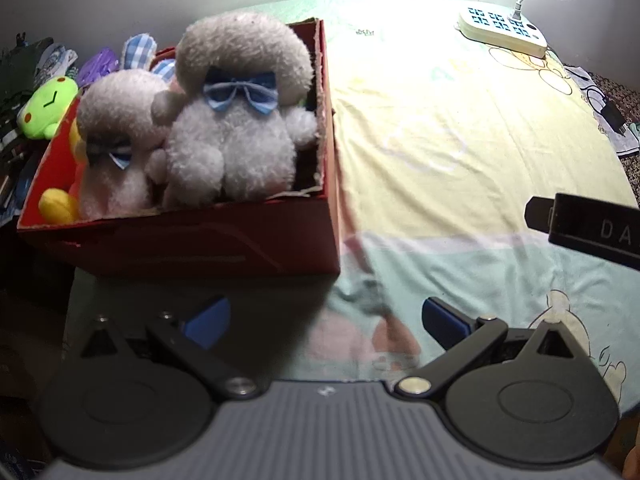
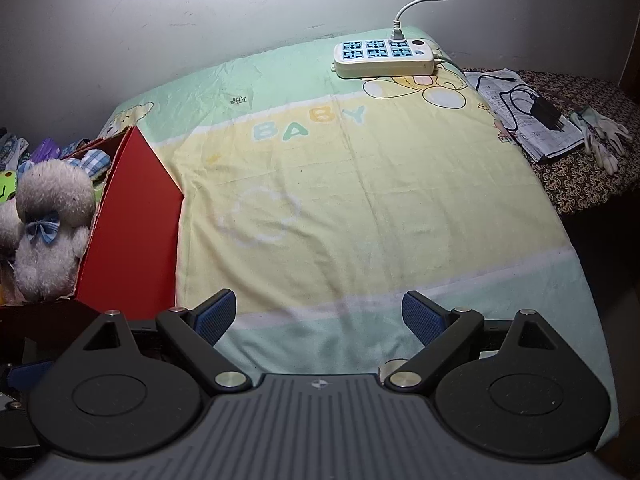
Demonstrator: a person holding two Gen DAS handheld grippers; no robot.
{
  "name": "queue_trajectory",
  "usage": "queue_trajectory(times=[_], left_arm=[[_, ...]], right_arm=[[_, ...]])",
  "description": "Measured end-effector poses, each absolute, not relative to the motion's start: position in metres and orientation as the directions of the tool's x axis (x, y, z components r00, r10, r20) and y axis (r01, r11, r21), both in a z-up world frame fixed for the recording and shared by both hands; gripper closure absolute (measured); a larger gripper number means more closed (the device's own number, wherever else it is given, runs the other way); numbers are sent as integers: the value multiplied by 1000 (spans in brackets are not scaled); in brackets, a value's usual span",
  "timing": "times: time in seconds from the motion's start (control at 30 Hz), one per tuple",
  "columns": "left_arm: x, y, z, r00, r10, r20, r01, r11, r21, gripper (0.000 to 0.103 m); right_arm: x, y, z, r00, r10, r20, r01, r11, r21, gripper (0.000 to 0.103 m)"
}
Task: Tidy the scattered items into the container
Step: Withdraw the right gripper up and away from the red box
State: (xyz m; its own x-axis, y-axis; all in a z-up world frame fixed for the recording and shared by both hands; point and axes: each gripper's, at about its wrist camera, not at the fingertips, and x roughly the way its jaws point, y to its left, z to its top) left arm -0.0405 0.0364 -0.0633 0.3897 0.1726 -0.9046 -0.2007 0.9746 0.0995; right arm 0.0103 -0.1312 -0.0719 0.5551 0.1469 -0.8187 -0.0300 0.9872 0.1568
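- Left of the bed sheet's [image 2: 360, 208] yellow middle: red box [image 1: 192, 236], open-topped, resting on the sheet's left part.
- Inside the red box: large grey-white plush [image 1: 236, 120] with a blue bow, upright against the right wall, top rising above the rim.
- Left of that plush, also in the box: smaller white plush [image 1: 116, 148] with a blue-and-white bow, touching the larger one.
- At the box's left wall: yellow plush parts [image 1: 58, 204], mostly hidden behind the smaller white plush.
- At the box's far end: blue-checked fabric ears [image 1: 138, 46] poking up behind the plushes.
- Outside the box, just beyond its left wall: green plush [image 1: 46, 106], with purple and patterned items behind it, too blurred to identify.
- Well right of the box, at the far edge of the sheet: white power strip [image 2: 386, 58] with a white cable plugged in.
- Right of the sheet, well away from the box: papers with a black cable, and white gloves [image 2: 600, 138].
- Near the box's front right corner: left tongs [image 1: 326, 322], spread wide, blue pads apart, nothing between them.
- Right of the box, above bare sheet: right tongs [image 2: 320, 316], likewise spread wide and empty.
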Motion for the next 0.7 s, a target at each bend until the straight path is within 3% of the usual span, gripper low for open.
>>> queue_trajectory(times=[0.33,0.7], left_arm=[[-36,29,-61,383,200,-902,-215,969,124,1],[-39,75,-34,432,220,-875,-245,962,121,1]], right_arm=[[13,-131,-76,532,167,-830,-86,986,143,11],[19,-102,-47,576,178,-798,-78,984,163,11]])
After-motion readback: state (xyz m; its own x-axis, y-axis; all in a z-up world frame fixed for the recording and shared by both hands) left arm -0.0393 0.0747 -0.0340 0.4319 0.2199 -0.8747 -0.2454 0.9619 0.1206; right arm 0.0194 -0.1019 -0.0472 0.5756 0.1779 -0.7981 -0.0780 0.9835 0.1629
